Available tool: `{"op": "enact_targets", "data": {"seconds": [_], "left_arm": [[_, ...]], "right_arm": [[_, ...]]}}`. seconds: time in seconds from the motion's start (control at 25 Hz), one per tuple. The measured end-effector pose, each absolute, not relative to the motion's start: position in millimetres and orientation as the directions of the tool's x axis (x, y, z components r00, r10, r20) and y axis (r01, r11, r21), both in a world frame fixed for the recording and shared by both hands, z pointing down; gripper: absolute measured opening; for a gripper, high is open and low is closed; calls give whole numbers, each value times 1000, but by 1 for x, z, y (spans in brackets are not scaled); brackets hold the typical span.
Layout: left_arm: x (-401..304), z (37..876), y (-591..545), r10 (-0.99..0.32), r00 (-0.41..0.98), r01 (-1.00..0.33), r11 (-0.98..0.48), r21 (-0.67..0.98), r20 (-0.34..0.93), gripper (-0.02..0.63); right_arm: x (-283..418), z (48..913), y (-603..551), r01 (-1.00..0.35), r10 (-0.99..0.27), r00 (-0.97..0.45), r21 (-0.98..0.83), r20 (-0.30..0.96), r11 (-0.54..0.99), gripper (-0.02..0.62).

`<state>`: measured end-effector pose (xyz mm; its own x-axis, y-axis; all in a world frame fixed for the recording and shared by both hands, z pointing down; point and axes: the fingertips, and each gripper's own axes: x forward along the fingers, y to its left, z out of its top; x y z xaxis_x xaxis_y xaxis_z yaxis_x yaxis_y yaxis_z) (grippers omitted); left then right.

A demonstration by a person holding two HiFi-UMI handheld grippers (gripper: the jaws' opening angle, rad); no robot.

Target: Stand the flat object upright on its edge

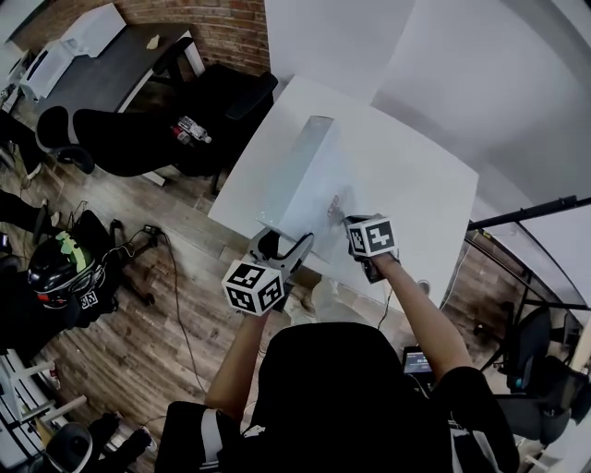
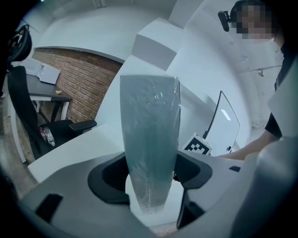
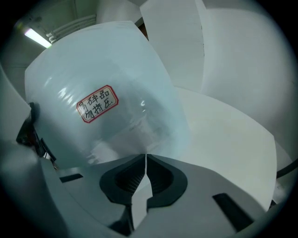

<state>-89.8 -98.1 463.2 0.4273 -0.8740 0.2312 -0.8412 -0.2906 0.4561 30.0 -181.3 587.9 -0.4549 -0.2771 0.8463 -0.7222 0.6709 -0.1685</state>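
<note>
Wood floor (image 1: 138, 342), brick wall (image 1: 185, 14) and black chairs (image 1: 120, 139) are recorded at the far left of the head view. A white table (image 1: 416, 185) is set ahead of both tools. By the left gripper (image 1: 286, 242) the near end of the plastic-wrapped slab (image 1: 300, 175) is clamped. The slab is stood on its edge on the table and is seen edge-on between the jaws in the left gripper view. To its right, the right gripper (image 1: 353, 222) is closed on nothing, tips at the slab's face; contact cannot be confirmed. A red-bordered label (image 3: 97, 103) on that face is shown legibly only in the right gripper view.
</note>
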Motion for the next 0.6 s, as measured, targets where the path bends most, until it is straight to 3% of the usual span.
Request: {"op": "enact_targets", "data": {"seconds": [0.6], "left_arm": [[-68,455,-128,-860,434,-878,-338,338,268,291]], "right_arm": [[8,496,-239,-700,-384,-593,-217,708,680,48]]}}
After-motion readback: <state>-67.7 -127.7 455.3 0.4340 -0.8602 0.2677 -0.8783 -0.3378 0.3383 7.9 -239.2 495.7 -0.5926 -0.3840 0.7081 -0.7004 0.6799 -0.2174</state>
